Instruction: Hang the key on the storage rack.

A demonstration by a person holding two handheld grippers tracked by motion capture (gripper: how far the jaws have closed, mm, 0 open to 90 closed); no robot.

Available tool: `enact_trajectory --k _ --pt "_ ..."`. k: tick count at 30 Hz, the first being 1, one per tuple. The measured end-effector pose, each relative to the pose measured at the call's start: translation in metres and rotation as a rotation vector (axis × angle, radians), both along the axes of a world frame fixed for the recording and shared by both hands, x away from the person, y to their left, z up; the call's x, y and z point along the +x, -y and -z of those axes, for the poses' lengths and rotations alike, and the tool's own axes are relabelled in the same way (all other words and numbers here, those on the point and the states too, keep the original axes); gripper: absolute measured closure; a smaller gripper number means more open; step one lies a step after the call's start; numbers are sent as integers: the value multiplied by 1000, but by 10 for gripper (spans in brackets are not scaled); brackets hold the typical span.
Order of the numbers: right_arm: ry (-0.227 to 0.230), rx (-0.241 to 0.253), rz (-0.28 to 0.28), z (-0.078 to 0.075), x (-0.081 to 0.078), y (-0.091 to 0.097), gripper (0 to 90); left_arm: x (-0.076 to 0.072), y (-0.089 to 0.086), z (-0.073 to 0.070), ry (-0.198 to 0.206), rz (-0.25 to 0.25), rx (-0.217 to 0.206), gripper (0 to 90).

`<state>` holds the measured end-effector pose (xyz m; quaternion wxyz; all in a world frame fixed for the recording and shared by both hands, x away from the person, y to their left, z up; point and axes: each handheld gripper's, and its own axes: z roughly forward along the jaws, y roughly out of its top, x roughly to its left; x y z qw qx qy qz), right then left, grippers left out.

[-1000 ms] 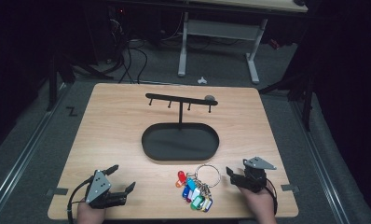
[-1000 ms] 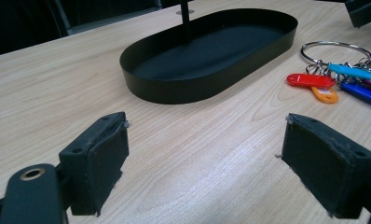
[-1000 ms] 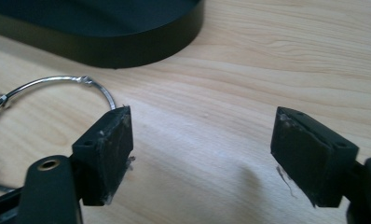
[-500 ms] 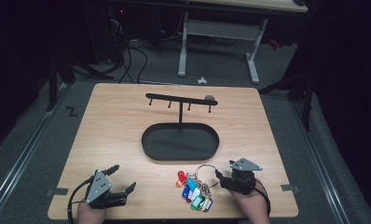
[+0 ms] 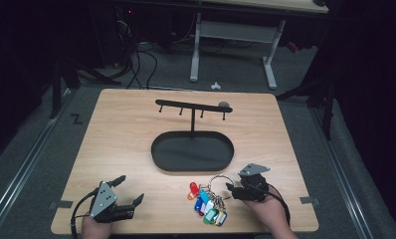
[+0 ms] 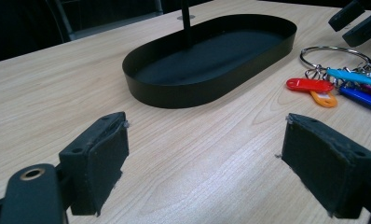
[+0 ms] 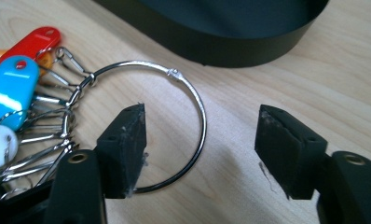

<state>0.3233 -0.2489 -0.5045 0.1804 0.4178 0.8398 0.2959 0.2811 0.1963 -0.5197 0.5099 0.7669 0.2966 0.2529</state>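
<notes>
the key ring lies flat on the table, just before the tray. the right gripper is nearest, jaws wide and empty, straddling the ring's wire. the left gripper gapes empty, well apart.

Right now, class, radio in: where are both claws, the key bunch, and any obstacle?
Left claw open, idle over bare wood. Right claw open, astride the big silver metal key ring with coloured plastic tags, not gripping. Black oval metal tray just beyond; nothing blocking.
</notes>
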Motion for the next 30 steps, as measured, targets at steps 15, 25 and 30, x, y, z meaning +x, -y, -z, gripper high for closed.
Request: enact_trajectory --k 15,25,30 --pt "-199 -152 -79 -21 20 -6 359 0 0 1 -1 0 6 150" --pt "-274 -177 -117 -28 30 -10 301 0 1 1 -7 6 7 150" --pt "-331 -259 -161 -30 37 -23 315 0 1 1 -9 8 8 150"
